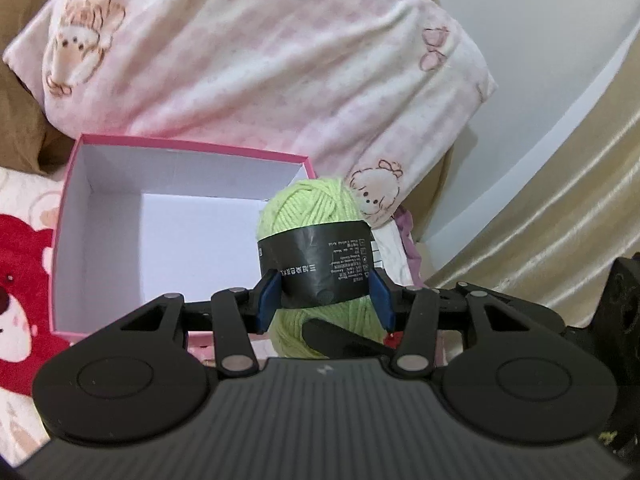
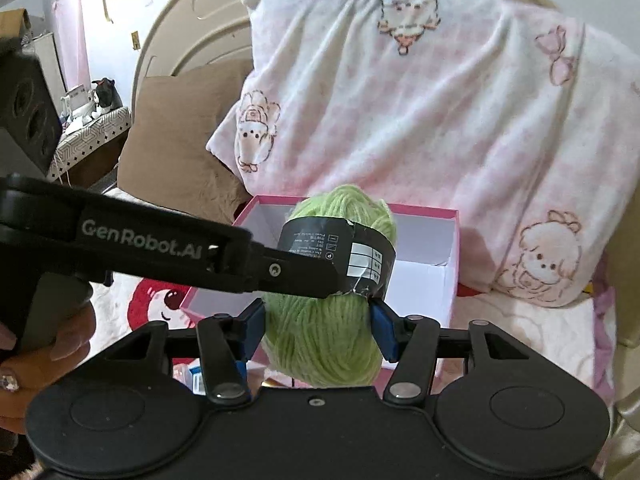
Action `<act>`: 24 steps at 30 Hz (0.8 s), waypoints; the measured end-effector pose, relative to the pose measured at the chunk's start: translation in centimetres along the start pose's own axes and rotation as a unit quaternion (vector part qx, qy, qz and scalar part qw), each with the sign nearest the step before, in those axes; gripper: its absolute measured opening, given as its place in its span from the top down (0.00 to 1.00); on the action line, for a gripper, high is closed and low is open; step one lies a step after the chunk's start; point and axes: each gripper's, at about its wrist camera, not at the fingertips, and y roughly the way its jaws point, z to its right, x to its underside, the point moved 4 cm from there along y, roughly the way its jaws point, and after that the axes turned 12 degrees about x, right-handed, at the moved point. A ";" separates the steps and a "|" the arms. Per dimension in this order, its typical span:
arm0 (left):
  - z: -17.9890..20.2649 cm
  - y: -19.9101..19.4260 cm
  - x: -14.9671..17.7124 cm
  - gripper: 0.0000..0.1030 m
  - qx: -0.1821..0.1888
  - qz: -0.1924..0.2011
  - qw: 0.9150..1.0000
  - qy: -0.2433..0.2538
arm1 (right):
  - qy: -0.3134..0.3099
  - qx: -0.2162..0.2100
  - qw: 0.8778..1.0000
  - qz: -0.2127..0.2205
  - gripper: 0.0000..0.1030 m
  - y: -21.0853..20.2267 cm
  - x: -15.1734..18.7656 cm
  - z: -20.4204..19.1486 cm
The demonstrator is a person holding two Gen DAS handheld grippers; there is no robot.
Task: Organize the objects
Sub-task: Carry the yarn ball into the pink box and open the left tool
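Gripping one green yarn skein [image 1: 316, 220] together: left tool [image 1: 325, 300] pinched its black label band [image 1: 320, 268], right tool [image 2: 318, 324] pinched the bare yarn below the band. Skein hung in the air over the near edge of an open pink box [image 1: 192, 148] on the bed, pink pillow [image 1: 280, 60] behind.

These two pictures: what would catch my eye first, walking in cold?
A fuzzy lime-green yarn ball with a black paper band sits dead centre, pinched by the left tool on the band and the right tool on the wool below. Just behind it lies an open pink cardboard box with white inside, before a big pink cartoon-print pillow.
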 end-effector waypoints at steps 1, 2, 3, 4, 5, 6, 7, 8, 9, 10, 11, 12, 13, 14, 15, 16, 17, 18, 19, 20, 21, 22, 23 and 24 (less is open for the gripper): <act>-0.6 0.3 -0.2 0.55 0.003 -0.002 1.000 -0.005 | 0.010 -0.006 1.000 -0.009 0.41 0.6 -0.3 0.2; -1.3 0.6 -0.4 0.55 0.007 -0.003 1.000 -0.010 | 0.014 -0.009 1.000 -0.016 0.41 1.2 -0.4 0.3; -1.9 0.9 -0.6 0.55 0.010 -0.005 1.000 -0.013 | 0.013 -0.007 1.000 -0.019 0.41 1.6 -0.6 0.1; -2.5 1.1 -0.7 0.55 0.013 -0.007 1.000 -0.015 | 0.008 -0.002 1.000 -0.021 0.42 2.2 -0.6 -0.1; -3.2 1.4 -0.7 0.55 0.016 -0.007 1.000 -0.018 | 0.007 0.001 1.000 -0.021 0.42 2.7 -0.6 -0.2; -3.7 1.6 -0.7 0.55 0.016 -0.007 1.000 -0.018 | 0.009 0.003 1.000 -0.022 0.43 3.1 -0.6 -0.3; -4.3 2.0 -0.7 0.55 0.016 -0.007 1.000 -0.016 | 0.014 0.004 1.000 -0.024 0.44 3.8 -0.4 -0.4; -4.8 2.5 -0.7 0.55 0.018 -0.008 1.000 -0.016 | 0.018 0.007 1.000 -0.023 0.44 4.3 -0.2 -0.4; -5.3 3.0 -0.7 0.55 0.019 -0.009 1.000 -0.017 | 0.020 0.011 0.999 -0.023 0.45 4.9 -0.1 -0.4; -5.8 3.5 -0.7 0.55 0.019 -0.011 1.000 -0.019 | 0.018 0.018 0.999 -0.023 0.45 5.5 0.1 -0.4; -6.3 4.2 -0.8 0.55 0.019 -0.014 1.000 -0.020 | 0.013 0.025 0.999 -0.023 0.46 6.2 0.2 -0.4; -6.6 4.8 -0.9 0.55 0.018 -0.015 1.000 -0.018 | 0.009 0.032 0.999 -0.022 0.46 6.8 0.2 -0.3; -7.0 5.7 -1.1 0.55 0.016 -0.017 1.000 -0.012 | 0.006 0.040 0.999 -0.023 0.47 7.7 0.2 0.0; -7.3 6.4 -1.2 0.55 0.014 -0.019 1.000 -0.007 | 0.004 0.047 0.999 -0.024 0.47 8.4 0.2 0.2; -7.6 7.2 -1.4 0.55 0.013 -0.021 1.000 -0.005 | 0.003 0.056 0.998 -0.024 0.48 9.2 0.2 0.5; -8.0 7.9 -1.7 0.55 0.014 -0.024 1.000 -0.007 | 0.002 0.067 0.997 -0.025 0.49 9.9 0.1 0.8; -8.5 8.8 -2.0 0.55 0.016 -0.027 0.999 -0.013 | 0.003 0.077 0.997 -0.027 0.49 10.6 0.1 0.9; -9.0 9.5 -2.3 0.55 0.018 -0.029 0.999 -0.017 | 0.007 0.089 0.996 -0.030 0.49 11.4 0.0 1.1; -9.6 10.3 -2.6 0.55 0.021 -0.031 0.999 -0.026 | 0.012 0.102 0.994 -0.032 0.49 12.1 -0.1 1.3; -10.0 11.0 -2.8 0.55 0.024 -0.034 0.999 -0.035 | 0.013 0.116 0.993 -0.035 0.49 12.8 -0.2 1.3; -10.5 11.6 -3.0 0.55 0.025 -0.038 0.998 -0.041 | 0.009 0.127 0.991 -0.037 0.49 13.5 -0.3 1.2; -10.8 12.1 -3.2 0.55 0.021 -0.044 0.998 -0.044 | 0.001 0.137 0.990 -0.041 0.49 14.2 -0.3 1.0; -11.0 12.6 -3.2 0.55 0.017 -0.048 0.998 -0.047 | -0.005 0.141 0.989 -0.046 0.49 14.8 -0.3 0.9; -11.0 13.1 -3.2 0.55 0.011 -0.051 0.998 -0.045 | -0.006 0.139 0.989 -0.052 0.49 15.2 -0.3 0.9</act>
